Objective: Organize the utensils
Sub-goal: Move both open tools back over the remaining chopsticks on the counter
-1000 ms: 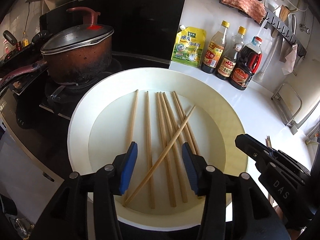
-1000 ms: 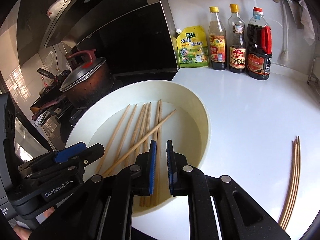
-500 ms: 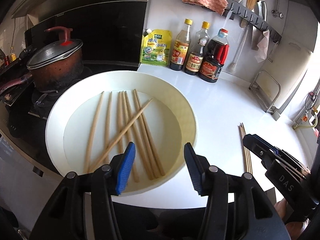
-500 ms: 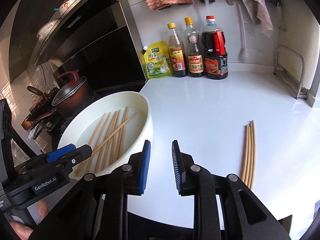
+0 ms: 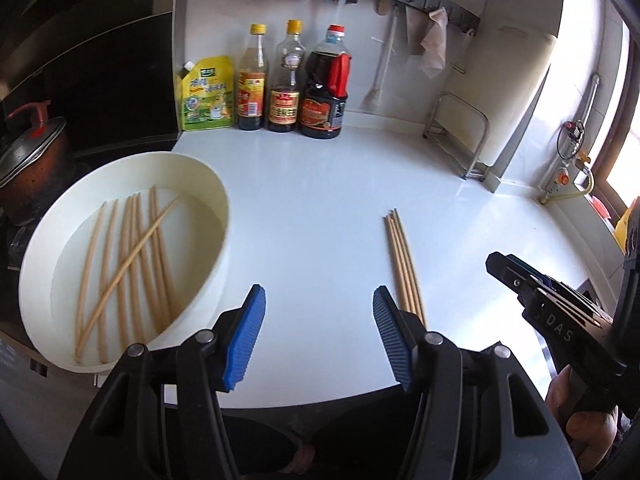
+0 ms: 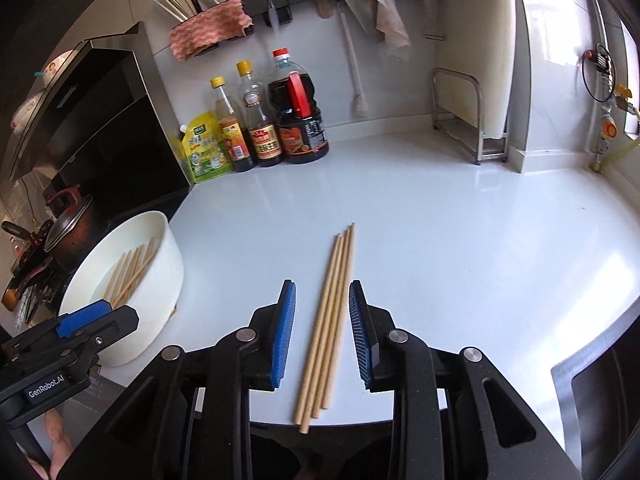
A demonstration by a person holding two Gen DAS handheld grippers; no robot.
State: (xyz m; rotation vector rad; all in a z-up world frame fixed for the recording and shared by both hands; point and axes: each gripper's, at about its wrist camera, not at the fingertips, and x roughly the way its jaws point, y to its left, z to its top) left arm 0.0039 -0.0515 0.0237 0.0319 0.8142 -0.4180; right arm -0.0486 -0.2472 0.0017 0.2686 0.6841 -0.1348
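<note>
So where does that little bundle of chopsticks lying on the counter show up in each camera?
Left wrist: bundle of chopsticks lies right of centre, its near end behind the right-hand blue pad.
Right wrist: bundle lies bottom centre, framed by the opening blue pads.
Shared landmark: red-capped dark sauce bottle against the wall.

In the right wrist view, "GenRobot.AI" stands in white on the black body of the left gripper [image 6: 96, 322] at lower left. In the left wrist view, "DAS" stands on the right gripper [image 5: 516, 276] at right. The labels on the sauce bottles [image 5: 285, 80] are too small to read (the yellow pouch [image 5: 206, 94] too).
</note>
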